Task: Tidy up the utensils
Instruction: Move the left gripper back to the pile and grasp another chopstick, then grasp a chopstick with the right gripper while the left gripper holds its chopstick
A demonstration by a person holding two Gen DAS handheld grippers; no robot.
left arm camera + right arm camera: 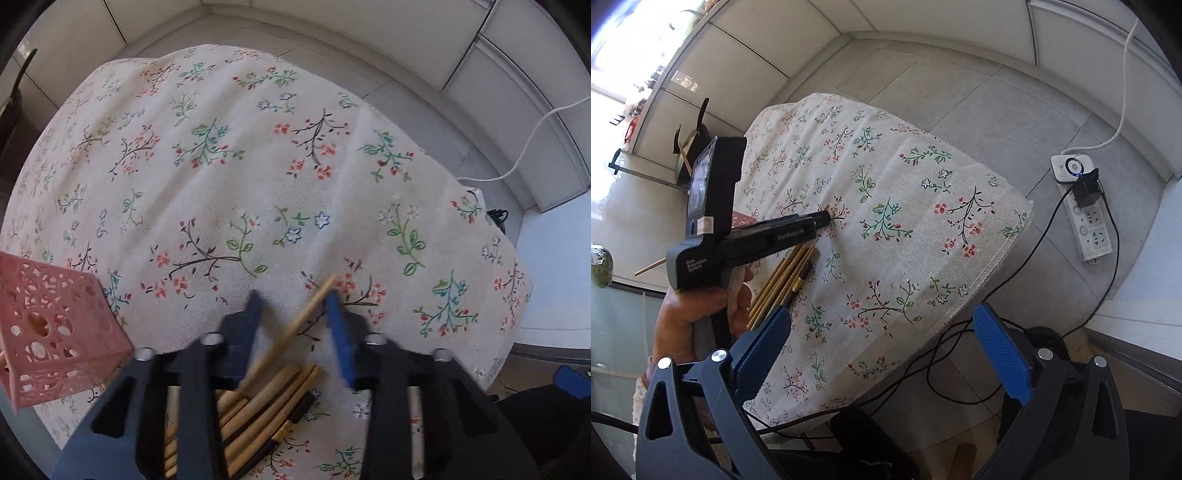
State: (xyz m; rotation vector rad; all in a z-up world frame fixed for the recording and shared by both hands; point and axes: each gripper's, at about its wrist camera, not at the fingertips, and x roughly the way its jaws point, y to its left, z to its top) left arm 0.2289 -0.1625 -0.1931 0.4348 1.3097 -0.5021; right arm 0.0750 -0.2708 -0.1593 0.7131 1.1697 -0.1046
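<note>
**Left tongs.** The left tongs (pixel 293 299) are pointed steeply down at the tabletop (pixel 258 166). They stand narrowly apart, with one chopstick (pixel 291 332) lying slantwise between them. One pad touches it near the tip and the other is clear of it, so no clamp is confirmed. The remaining chopsticks (pixel 266 402) lie bundled just behind, under the tongs.

**Right tongs.** The right tongs (pixel 882 349) are held wide apart and empty over the near tabletop corner.

**Hazards.**
- A grip so near the tip is likely to let the chopstick pivot or slip out when lifted.
- The bundle may be scattered if it is dragged.
- The loose floral cloth can be pinched and pulled along.

**Surroundings.** A pink perforated basket (pixel 48 332), the probable destination, stands at the left of the tabletop. Grey floor tiles (pixel 942 81), a power strip (pixel 1082 218) with trailing cables, and pale wall panels are visible beyond.
</note>
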